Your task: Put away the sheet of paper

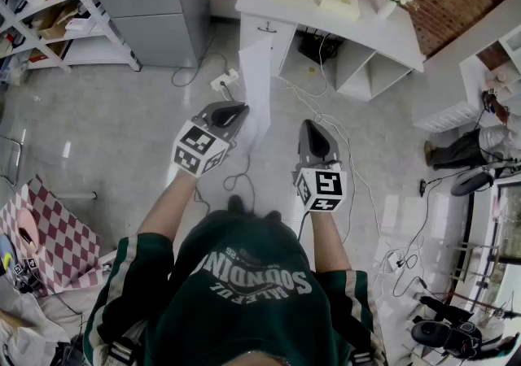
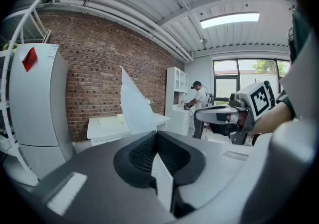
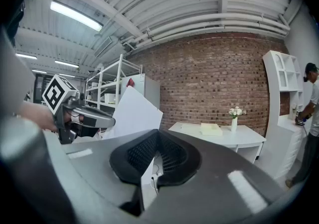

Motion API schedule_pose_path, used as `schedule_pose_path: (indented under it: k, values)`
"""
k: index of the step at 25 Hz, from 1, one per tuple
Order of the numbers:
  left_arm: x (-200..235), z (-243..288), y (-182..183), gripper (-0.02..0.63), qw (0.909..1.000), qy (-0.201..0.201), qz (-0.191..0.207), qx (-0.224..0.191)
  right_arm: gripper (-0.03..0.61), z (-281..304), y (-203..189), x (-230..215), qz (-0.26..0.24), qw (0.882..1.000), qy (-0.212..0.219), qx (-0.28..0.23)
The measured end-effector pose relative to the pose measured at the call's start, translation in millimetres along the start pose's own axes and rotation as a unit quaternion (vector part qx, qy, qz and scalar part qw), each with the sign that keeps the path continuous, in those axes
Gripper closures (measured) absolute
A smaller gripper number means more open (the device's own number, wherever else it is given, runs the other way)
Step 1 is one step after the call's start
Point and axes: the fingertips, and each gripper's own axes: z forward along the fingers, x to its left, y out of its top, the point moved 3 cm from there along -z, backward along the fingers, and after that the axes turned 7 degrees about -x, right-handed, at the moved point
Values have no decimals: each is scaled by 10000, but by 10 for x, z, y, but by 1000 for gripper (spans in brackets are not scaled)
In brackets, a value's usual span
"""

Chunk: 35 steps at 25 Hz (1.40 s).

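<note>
Overhead: one white sheet of paper (image 1: 256,80) clamped in left gripper (image 1: 241,111) of two, reaching far; right gripper (image 1: 313,124) clenched empty, just right. Pink-checked cloth (image 1: 49,234) near left: seen from head view only.

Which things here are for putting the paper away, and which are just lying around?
For the job:
- sheet of paper
- left gripper, shut on the sheet

Just lying about:
- flower vase
- power strip
- checkered cloth
- metal shelves
</note>
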Motion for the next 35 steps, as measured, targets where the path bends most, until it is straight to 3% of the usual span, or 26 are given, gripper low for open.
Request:
schedule_pose_path:
  k: [25,35]
  values:
    - [121,-69,-76,603,9998,-142,-91,95,580,83,-18,202,69,9999,27,114]
    - [220,116,-119,603,9995,-228,-132,168,580,229,-78,59,214,9996,-96,130]
